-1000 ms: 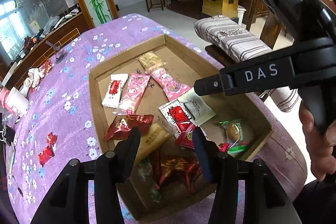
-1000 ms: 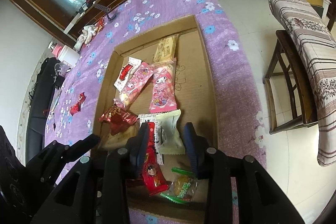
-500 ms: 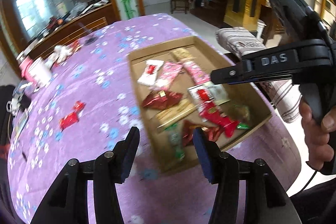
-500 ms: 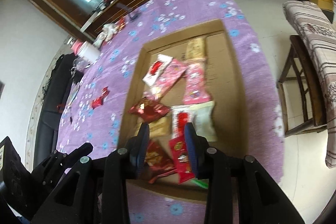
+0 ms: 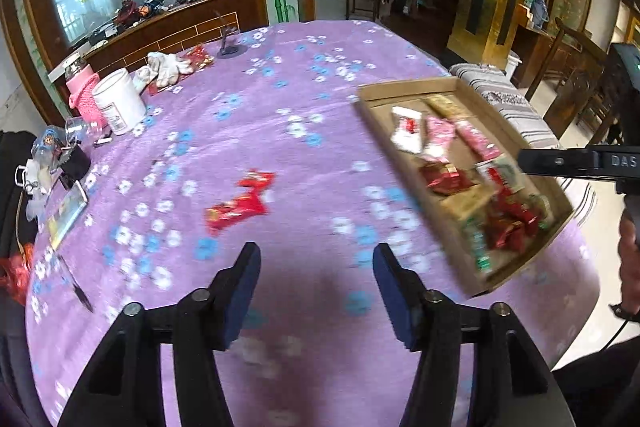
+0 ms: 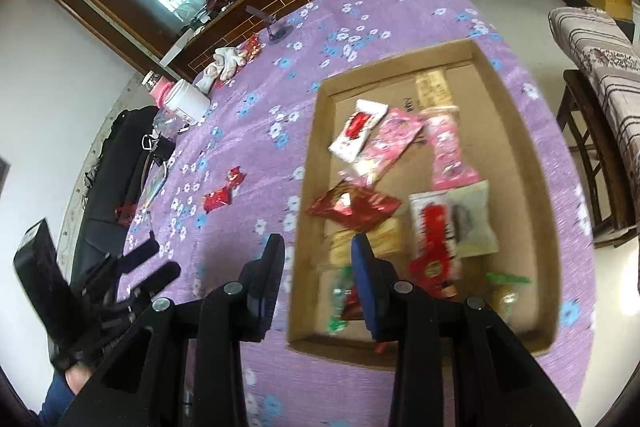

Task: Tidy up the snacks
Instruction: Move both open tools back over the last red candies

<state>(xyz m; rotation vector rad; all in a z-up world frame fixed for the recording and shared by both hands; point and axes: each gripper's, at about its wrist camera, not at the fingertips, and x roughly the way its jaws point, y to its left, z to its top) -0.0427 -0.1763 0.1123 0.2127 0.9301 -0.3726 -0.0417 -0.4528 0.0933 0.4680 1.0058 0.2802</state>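
A shallow cardboard tray (image 5: 404, 87) (image 6: 316, 147) with several snack packets stands on the purple flowered tablecloth, at the right. Two red snack packets lie loose on the cloth left of it: one (image 5: 236, 209) (image 6: 217, 200) nearer, one (image 5: 258, 181) (image 6: 236, 175) just beyond. My left gripper (image 5: 316, 275) is open and empty above the cloth, the red packets ahead of it. My right gripper (image 6: 318, 259) is open and empty over the tray's near left wall. The left gripper shows in the right wrist view (image 6: 148, 263) at lower left.
A white jar (image 5: 119, 99) and pink bottle (image 5: 82, 95), white gloves (image 5: 166, 69), a phone stand (image 5: 228, 45) and small clutter (image 5: 60, 163) sit at the table's left and far side. A striped cushioned bench (image 6: 600, 67) stands beyond the right table edge.
My left gripper has swung left, away from the tray, and now faces the loose red packets. My right gripper has pulled back and left to the tray's near left wall. Both stay open.
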